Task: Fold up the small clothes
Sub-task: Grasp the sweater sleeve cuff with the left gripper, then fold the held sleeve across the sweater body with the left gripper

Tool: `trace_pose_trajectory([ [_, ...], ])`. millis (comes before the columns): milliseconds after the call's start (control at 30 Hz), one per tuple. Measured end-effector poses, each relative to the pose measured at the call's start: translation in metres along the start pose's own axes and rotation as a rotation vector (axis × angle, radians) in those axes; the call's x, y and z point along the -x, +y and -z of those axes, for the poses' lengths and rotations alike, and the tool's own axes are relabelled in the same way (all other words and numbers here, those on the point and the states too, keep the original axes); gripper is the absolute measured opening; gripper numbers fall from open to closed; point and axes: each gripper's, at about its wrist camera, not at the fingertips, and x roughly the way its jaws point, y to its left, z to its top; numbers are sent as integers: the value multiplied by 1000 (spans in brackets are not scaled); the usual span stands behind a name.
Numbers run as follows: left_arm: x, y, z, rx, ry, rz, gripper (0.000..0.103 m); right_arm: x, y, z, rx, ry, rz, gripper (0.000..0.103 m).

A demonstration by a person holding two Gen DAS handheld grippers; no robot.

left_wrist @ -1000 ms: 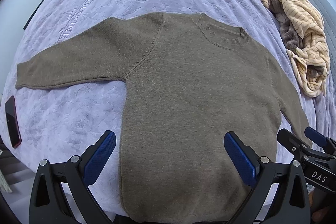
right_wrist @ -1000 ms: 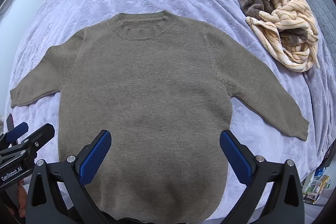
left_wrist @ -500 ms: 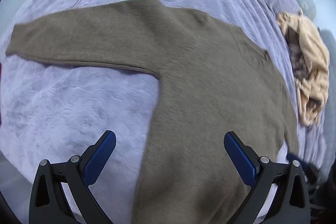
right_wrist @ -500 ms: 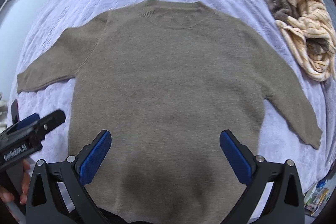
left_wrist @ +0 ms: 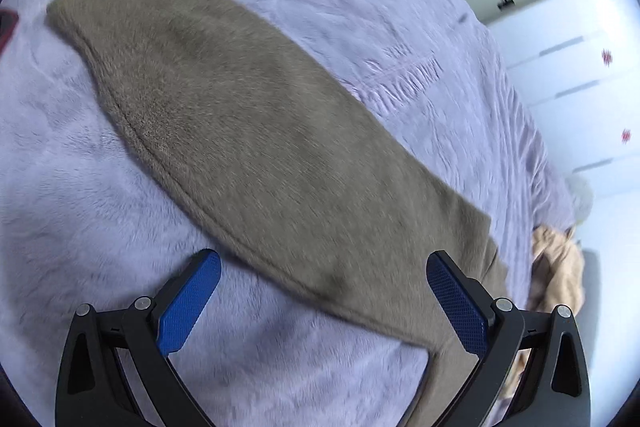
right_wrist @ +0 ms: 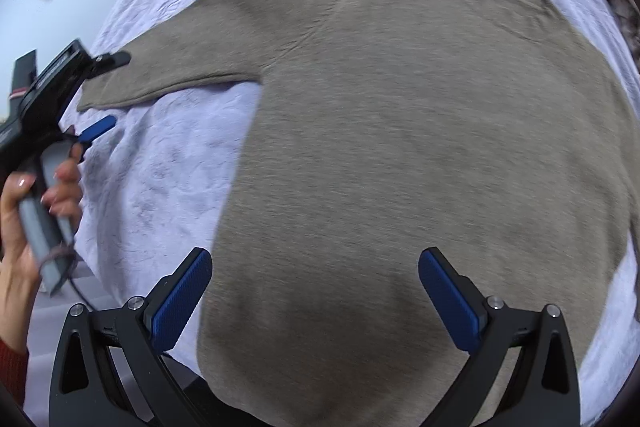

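**Sweater spread flat, both claws open above it**

A brown knit sweater [right_wrist: 400, 131] lies face-down or face-up, hard to tell which, spread flat on a bed under a lilac quilt [right_wrist: 160, 187]. Its body fills the right wrist view; one sleeve [left_wrist: 248, 123] runs out sideways across the quilt to a cuff near the bed's edge.

The left claw [left_wrist: 324, 299] hangs over that sleeve with its jaws wide apart and nothing between them. The sleeve's lower edge passes between the blue pads [left_wrist: 188, 303], near the armpit end, and the cuff lies well away from them. In the right wrist view the same claw [right_wrist: 100, 95] shows beside the cuff, held by a hand [right_wrist: 36, 211] on the grip.

The right claw [right_wrist: 316, 295] is likewise fully open and empty, poised over the sweater's lower body with the hem just under its pads.

The knit looks soft, light and limp; it should drape and sag when lifted, not hold a crease by itself, and the fuzzy quilt may drag on it. A pinch at the cuff or the sleeve's seam edge looks the likeliest hold for bringing the sleeve across the body. Another heap of clothes [left_wrist: 560, 267] sits at the far side of the bed.
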Motion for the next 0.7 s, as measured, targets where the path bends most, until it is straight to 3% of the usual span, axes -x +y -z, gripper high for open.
trace_pose_trajectory([
  [100,-3,9,-8,55,-47,49,103,-13,10,0,22,17,-17,103],
  [167,0,7,-12,38,-97,21,98,-18,14,0,30,20,-26,103],
  [233,4,1,-13,10,-141,-26,80,-23,18,-1,32,21,-40,103],
  [300,4,-5,-16,-21,-168,-52,43,-25,18,-1,30,21,-54,103],
  [367,3,-7,-20,-56,-175,-44,17,-27,18,-1,28,19,-71,103],
  [533,17,-30,-18,-196,-225,5,10,-27,18,0,26,9,-111,103],
  [700,34,-94,4,-383,-250,105,10,-19,9,0,8,-42,-144,103],
])
